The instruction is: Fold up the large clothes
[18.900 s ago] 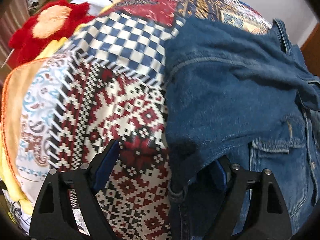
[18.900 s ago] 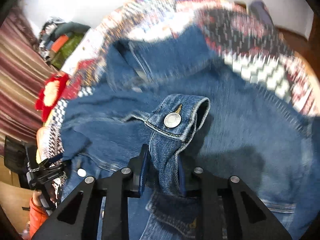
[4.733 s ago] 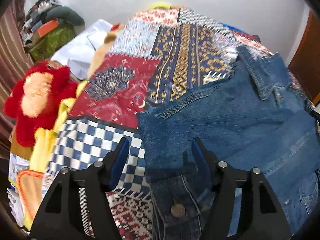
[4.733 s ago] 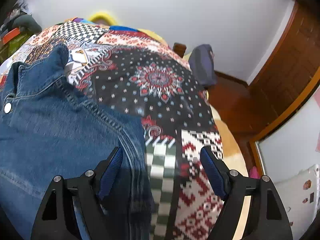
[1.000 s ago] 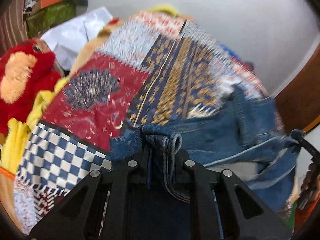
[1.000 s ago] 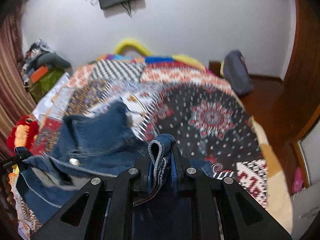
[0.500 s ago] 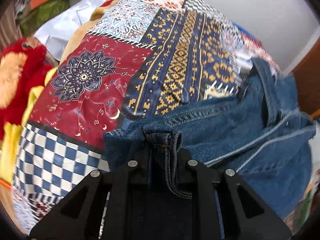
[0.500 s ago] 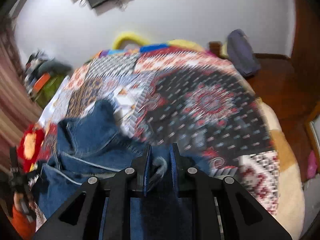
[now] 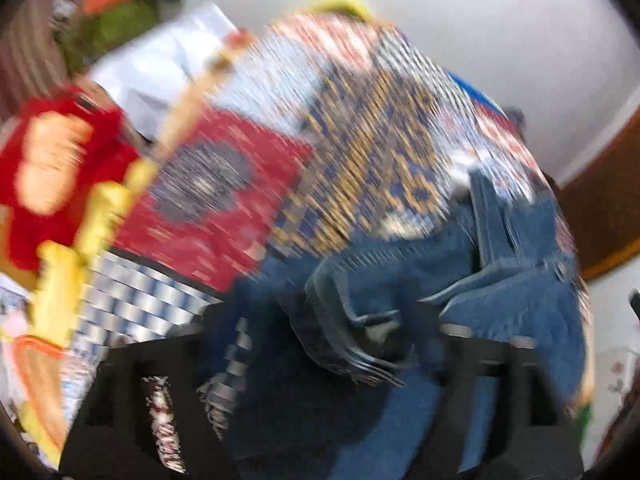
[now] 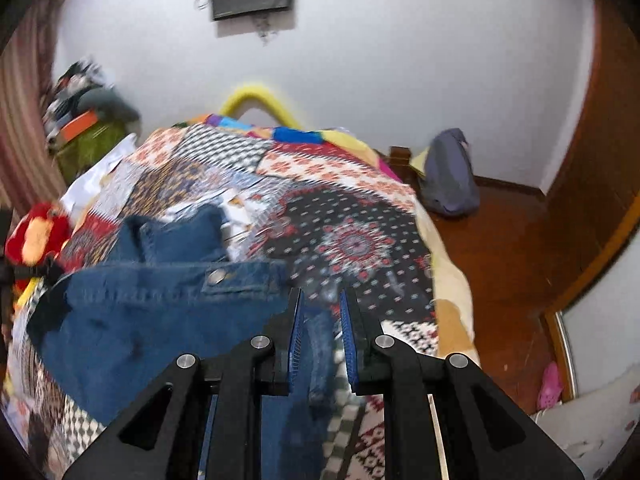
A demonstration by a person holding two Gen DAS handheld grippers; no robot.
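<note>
On the left side of the bed (image 10: 360,168), near its left edge, the left gripper (image 9: 320,344) is blurring heavily in its own view; its fingers are looking parted, with a bunched denim hem lying between them, but I cannot tell whether they are gripping it or letting it go. The denim jacket (image 10: 132,312) is lying across the near half of the patchwork bedspread (image 9: 224,200), its collar pointing toward the head of the bed, its button flap facing up.

The risk, as I judge it, is the fold springing open: stiff denim is tending to unroll, and if one gripper is releasing while the other is pulling, the folded layer may be dragging sideways and skewing the edge. The red plush toy (image 9: 52,168) at the left edge is sitting close enough to snag a stray sleeve.

Toward the right, the right gripper (image 10: 322,320) is standing narrowly parted, its blue pads barely apart, with a strip of jacket edge running between them and apparently loose rather than pinched. That edge is lying just below and between the fingers, near the middle of the bed, well clear of its right edge.
</note>
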